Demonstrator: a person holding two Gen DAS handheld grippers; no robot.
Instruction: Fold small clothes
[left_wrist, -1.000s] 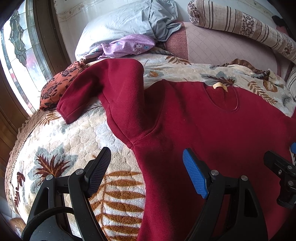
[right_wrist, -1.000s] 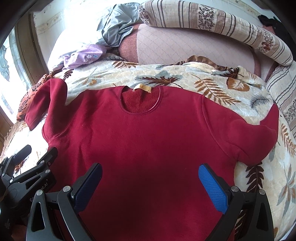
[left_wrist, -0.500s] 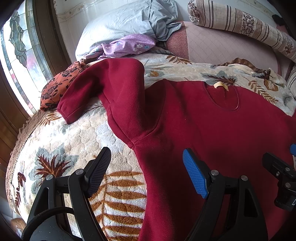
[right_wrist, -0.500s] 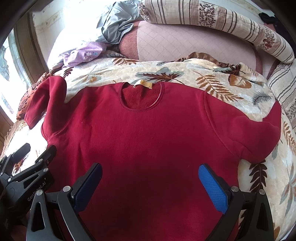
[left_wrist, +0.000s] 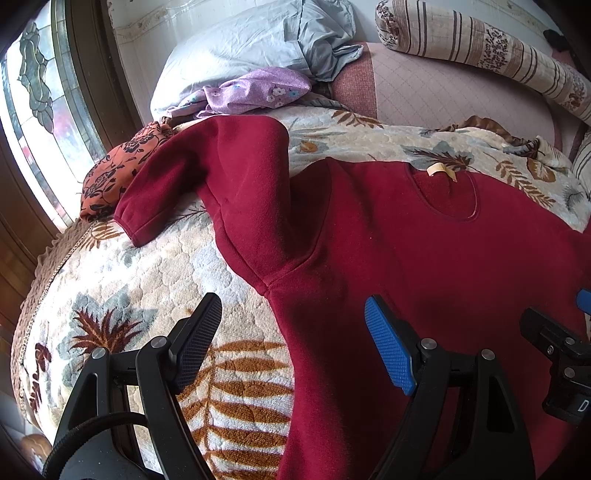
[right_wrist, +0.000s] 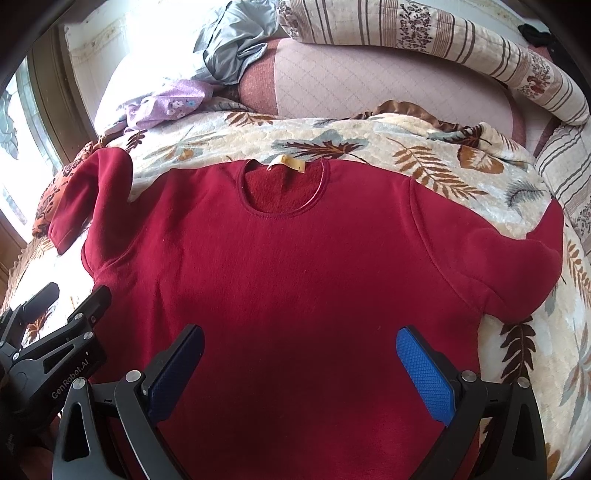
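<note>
Red sweater (right_wrist: 295, 266) flat, front up, sleeves out, on leaf-print blanket (right_wrist: 424, 158). L gripper (left_wrist: 291, 343) & R gripper (right_wrist: 299, 365) both wide, empty, over hem. Window (left_wrist: 33, 110) beyond sweater's sleeve.

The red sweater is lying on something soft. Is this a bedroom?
Probably a bedroom. The red sweater lies spread on a leaf-patterned blanket, with a pale blue pillow and a striped bolster behind it, beside a window.
</note>
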